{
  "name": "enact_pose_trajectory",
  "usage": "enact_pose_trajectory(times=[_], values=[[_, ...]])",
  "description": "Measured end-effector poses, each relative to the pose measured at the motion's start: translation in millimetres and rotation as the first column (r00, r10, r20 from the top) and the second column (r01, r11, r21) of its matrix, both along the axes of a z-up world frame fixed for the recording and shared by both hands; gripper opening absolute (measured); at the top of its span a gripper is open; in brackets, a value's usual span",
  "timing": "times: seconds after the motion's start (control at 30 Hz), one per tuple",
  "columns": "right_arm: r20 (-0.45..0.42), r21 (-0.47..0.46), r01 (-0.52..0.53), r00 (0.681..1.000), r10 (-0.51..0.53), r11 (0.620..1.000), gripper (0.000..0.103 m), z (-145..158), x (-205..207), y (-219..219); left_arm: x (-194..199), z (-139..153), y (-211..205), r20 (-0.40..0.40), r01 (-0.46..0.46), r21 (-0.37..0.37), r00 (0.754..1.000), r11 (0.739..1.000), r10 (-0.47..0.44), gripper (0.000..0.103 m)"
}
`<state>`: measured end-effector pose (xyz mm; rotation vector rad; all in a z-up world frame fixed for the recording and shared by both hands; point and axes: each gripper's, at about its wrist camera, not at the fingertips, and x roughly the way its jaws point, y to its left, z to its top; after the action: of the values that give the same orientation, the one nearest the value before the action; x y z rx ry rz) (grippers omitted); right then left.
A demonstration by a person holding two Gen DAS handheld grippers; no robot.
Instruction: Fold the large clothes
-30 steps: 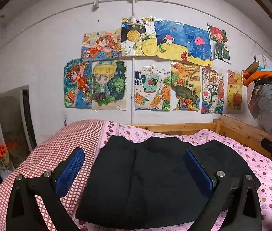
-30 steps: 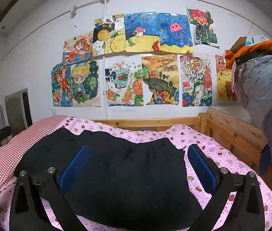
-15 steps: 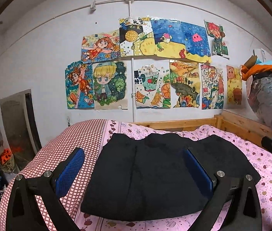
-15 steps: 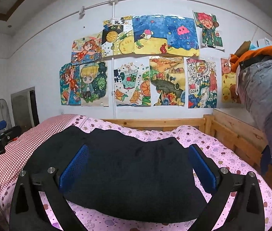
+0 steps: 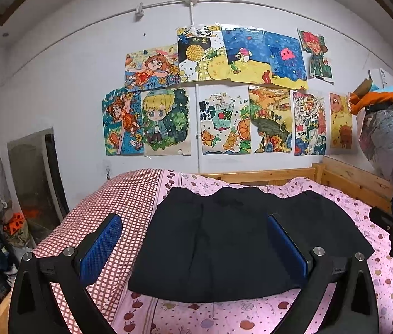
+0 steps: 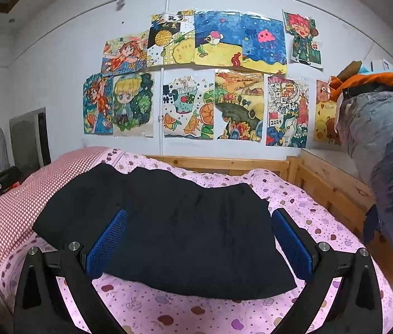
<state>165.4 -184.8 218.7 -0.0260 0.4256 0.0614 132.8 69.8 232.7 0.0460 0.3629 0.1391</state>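
Both grippers have pulled back and up since 1 s ago, so we now see more pink bedsheet (image 5: pixel 224 314) in front of the black garment (image 5: pixel 224 247). Garment lies flat on the bed, its left edge over the red checked blanket (image 5: pixel 118 194). Our left gripper (image 5: pixel 196 247) and right gripper (image 6: pixel 199 245) hover above it w/ blue pads (image 6: pixel 107 242) spread wide, nothing pinched. Kids' drawings (image 6: pixel 196 83) cover the wall behind; wooden bed frame (image 6: pixel 330 183) on the right.
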Motion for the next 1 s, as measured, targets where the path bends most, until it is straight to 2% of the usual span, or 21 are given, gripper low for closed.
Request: enact_pose_trajectory(times=[0.37, 1.0], values=[[0.034, -0.027, -0.029, 0.999, 0.03, 0.999, 0.101, 14.0, -22.8, 9.9, -25.4, 9.7, -1.0, 0.002, -0.032, 0.044, 0.999, 0.998, 0.032, 0.103], [0.007, 0.01, -0.076, 0.997, 0.076, 0.997, 0.101, 11.2, -63.0, 22.6, -59.0, 5.4, 8.3, -0.05, -0.065, 0.036, 0.996, 0.997, 0.067, 0.103]])
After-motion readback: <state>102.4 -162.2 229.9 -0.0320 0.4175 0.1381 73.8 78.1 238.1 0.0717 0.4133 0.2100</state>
